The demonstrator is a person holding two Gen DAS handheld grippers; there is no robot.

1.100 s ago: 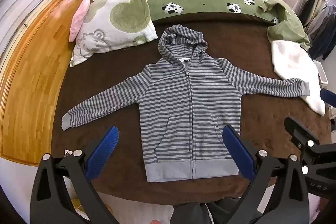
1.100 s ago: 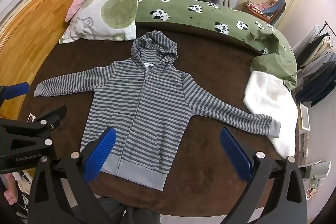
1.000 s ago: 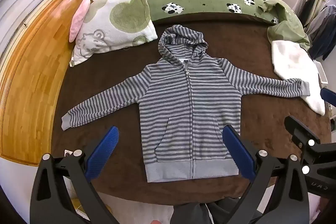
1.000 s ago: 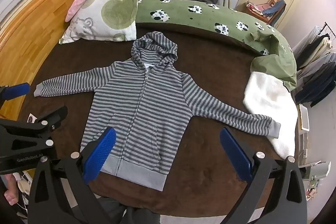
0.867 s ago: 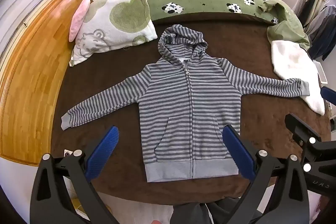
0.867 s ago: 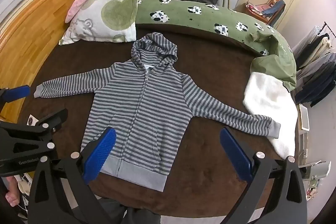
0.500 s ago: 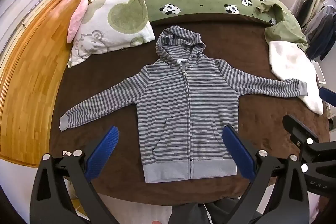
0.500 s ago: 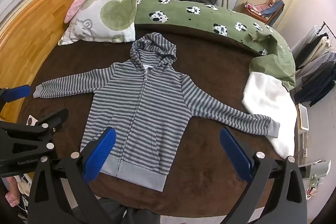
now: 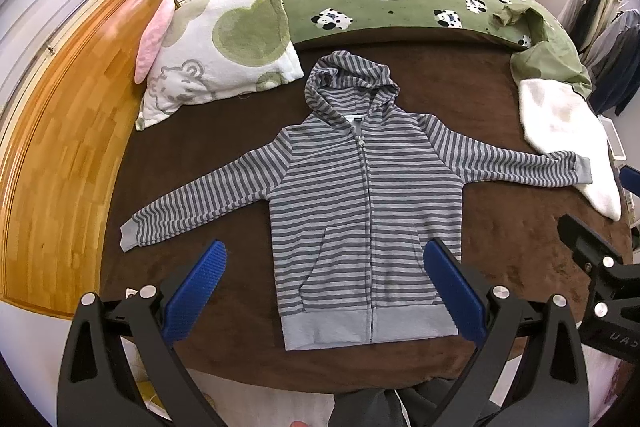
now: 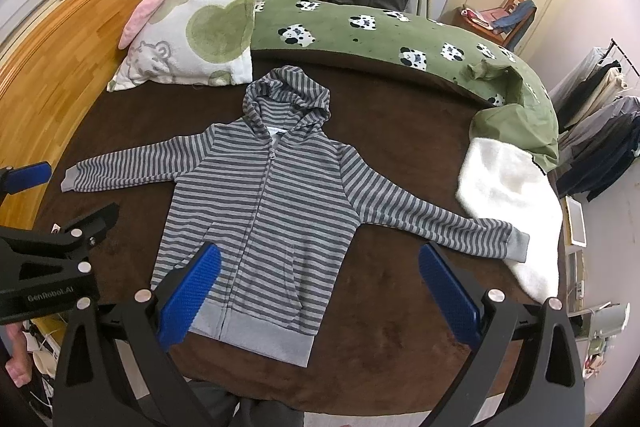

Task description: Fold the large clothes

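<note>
While both grippers hang above the near edge of the bed, the striped hoodie [image 9: 362,195] lies flat, front up and zipped, on the brown bedspread [image 9: 200,155], hood toward the far side, hem toward the cameras, both sleeves spread out sideways. Left gripper [image 9: 326,289] has its jaws spread wide, nothing between the blue pads [image 9: 196,291]; in its own view they frame the hoodie's lower half, one pad off the garment to the left over bare spread, the other over the hem corner on the right. Right gripper [image 10: 318,293] is likewise wide apart and empty; its left pad sits over the hoodie's lower left part, its right pad over bare spread below the right sleeve. Neither gripper touches the fabric as far as can be seen. Right sleeve cuff [image 10: 516,247] rests against the edge of a white fluffy blanket [image 10: 508,203]. Left sleeve cuff [image 9: 129,235] lies near the spread's left edge, close to the wooden headboard [image 9: 52,131]. A white pillow with green circles [image 9: 224,43] sits beyond the left sleeve, just beside the hood, with a pink cushion [image 9: 154,39] behind it. A green panda-print duvet [image 9: 400,7] is bunched along the far side of the bed. Clothes hang on a rack [image 10: 600,123] at far right.
</note>
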